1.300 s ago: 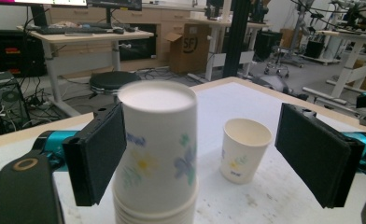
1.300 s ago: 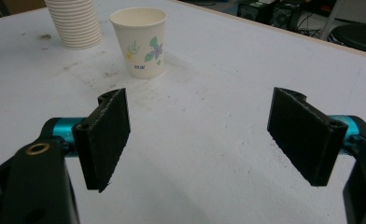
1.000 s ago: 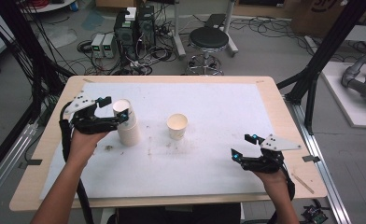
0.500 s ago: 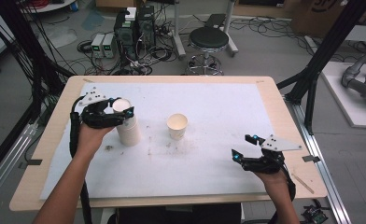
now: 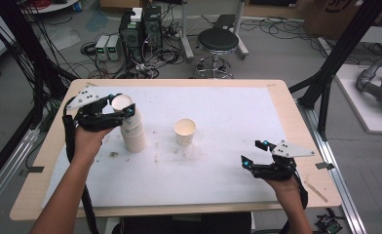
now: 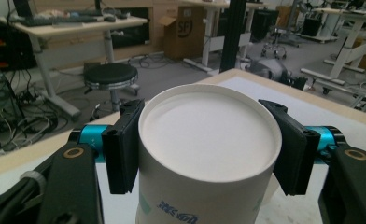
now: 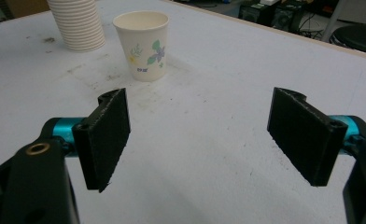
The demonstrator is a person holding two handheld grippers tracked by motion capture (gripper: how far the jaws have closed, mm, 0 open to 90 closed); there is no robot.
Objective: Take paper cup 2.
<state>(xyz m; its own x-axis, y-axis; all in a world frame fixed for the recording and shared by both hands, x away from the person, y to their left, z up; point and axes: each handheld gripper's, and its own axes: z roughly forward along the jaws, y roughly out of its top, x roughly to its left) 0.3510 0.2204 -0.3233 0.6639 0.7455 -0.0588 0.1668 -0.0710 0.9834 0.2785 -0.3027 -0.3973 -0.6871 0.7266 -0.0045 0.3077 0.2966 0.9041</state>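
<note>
The stack of paper cups stood upright on the left part of the white table mat, and its top cup was the thing in hand; the left gripper had just been closing its jaws, and in the left gripper view the two black pads pressed against opposite sides of that cup just under its rim, pinching it; the cup's mouth faced up and looked empty, with a bit of blue print on its wall low in that view; in the high view the person's left hand held the gripper level at the top of the stack, its grey plate pointing toward the table's far left corner; a single paper cup, printed with flowers, stood upright by itself near the middle of the mat, apart from the stack and to its right; brownish specks and smudges marked the mat between and in front of the two; the right gripper rested well apart from both, near the right front of the mat, its jaws spread wide with nothing but bare mat between them in the right gripper view; beyond the table, a black stool and some computer cases sat on the floor among loose cables.
</note>
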